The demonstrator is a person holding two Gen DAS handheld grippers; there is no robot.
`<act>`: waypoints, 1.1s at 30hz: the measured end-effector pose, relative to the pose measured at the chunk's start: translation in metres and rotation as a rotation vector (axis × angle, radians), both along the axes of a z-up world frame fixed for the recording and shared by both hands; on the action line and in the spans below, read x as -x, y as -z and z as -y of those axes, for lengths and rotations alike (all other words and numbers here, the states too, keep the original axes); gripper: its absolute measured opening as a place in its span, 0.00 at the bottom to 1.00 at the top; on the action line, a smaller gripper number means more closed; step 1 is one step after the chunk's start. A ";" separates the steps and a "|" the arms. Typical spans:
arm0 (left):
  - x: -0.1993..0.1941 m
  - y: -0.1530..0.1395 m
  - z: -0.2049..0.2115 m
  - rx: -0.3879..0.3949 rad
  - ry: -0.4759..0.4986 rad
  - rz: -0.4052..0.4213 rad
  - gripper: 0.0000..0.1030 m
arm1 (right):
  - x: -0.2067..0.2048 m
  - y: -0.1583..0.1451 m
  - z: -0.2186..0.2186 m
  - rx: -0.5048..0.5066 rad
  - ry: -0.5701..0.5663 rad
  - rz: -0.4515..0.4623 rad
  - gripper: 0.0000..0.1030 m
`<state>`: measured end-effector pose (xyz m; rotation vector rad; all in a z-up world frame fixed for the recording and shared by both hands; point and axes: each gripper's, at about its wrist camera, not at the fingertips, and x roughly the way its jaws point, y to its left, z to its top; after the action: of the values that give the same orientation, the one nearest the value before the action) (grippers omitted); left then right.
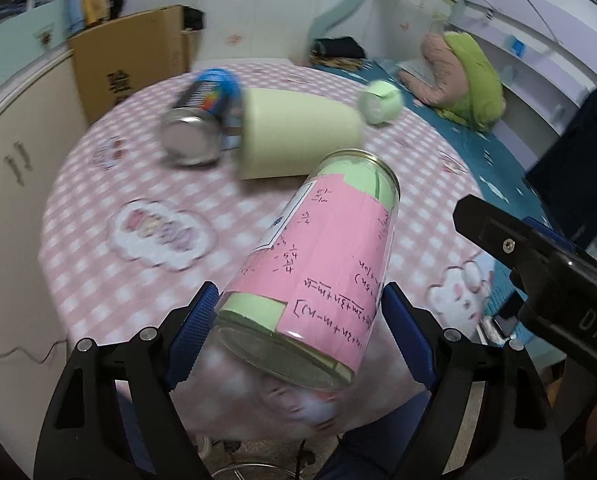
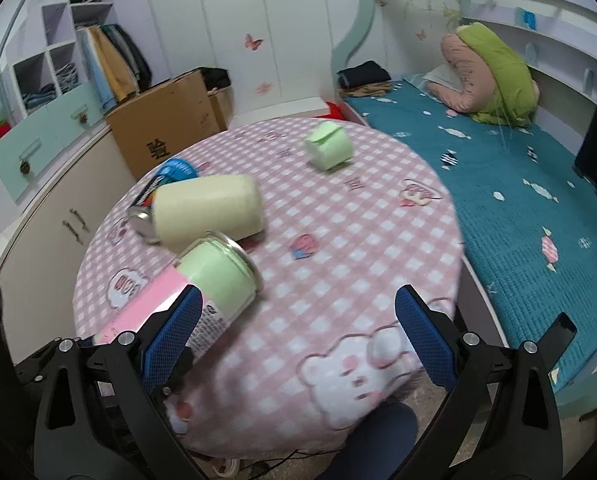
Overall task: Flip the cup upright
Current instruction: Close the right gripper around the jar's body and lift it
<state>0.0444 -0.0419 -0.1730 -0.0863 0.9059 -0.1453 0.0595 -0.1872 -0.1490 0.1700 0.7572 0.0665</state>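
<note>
My left gripper (image 1: 296,312) is shut on a clear glass cup (image 1: 318,264) lined with pink and green paper. It holds the cup tilted above the round table, one end pointing away toward the table's middle. The same cup shows in the right wrist view (image 2: 218,280), at lower left, slanted above the table with its green end up. My right gripper (image 2: 298,320) is open and empty over the table's near edge, to the right of the cup. It also shows at the right edge of the left wrist view (image 1: 538,264).
The table has a pink checked cloth (image 2: 338,240). On it lie a pale yellow cup (image 2: 210,208) on its side, a blue can (image 2: 166,180) behind it, and a small green cup (image 2: 330,148) farther back. A cardboard box (image 2: 166,132) and cabinets stand left, a bed (image 2: 518,184) right.
</note>
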 end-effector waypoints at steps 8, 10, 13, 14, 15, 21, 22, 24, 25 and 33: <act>0.010 0.007 -0.034 0.040 -0.131 -0.016 0.77 | -0.005 0.003 -0.032 0.022 -0.057 -0.020 0.94; 0.006 0.009 -0.032 0.044 -0.136 -0.021 0.77 | -0.008 0.002 -0.033 0.027 -0.056 -0.023 0.94; 0.005 0.011 -0.029 0.050 -0.131 -0.024 0.77 | -0.012 0.002 -0.031 0.031 -0.045 -0.027 0.94; 0.004 0.011 -0.029 0.058 -0.132 -0.025 0.77 | -0.013 0.002 -0.029 0.031 -0.042 -0.027 0.94; 0.004 0.011 -0.028 0.062 -0.131 -0.026 0.77 | -0.015 0.002 -0.028 0.031 -0.037 -0.028 0.94; -0.004 0.013 -0.026 0.077 -0.119 -0.041 0.78 | -0.021 0.000 -0.024 0.034 -0.025 -0.032 0.94; -0.004 0.012 -0.026 0.079 -0.109 -0.041 0.78 | -0.021 -0.001 -0.024 0.032 -0.025 -0.031 0.95; -0.002 0.008 -0.028 0.082 -0.090 -0.034 0.81 | -0.022 -0.002 -0.026 0.026 -0.030 -0.030 0.94; -0.001 0.006 -0.030 0.086 -0.086 -0.025 0.82 | -0.021 -0.003 -0.026 0.023 -0.033 -0.029 0.95; 0.016 -0.022 -0.046 0.045 -0.061 0.060 0.82 | -0.021 -0.011 -0.043 0.022 -0.055 -0.025 0.95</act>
<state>0.0285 0.0044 -0.1509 -0.1502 0.8395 -0.1109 0.0806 -0.1441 -0.1385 0.1289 0.7874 0.1081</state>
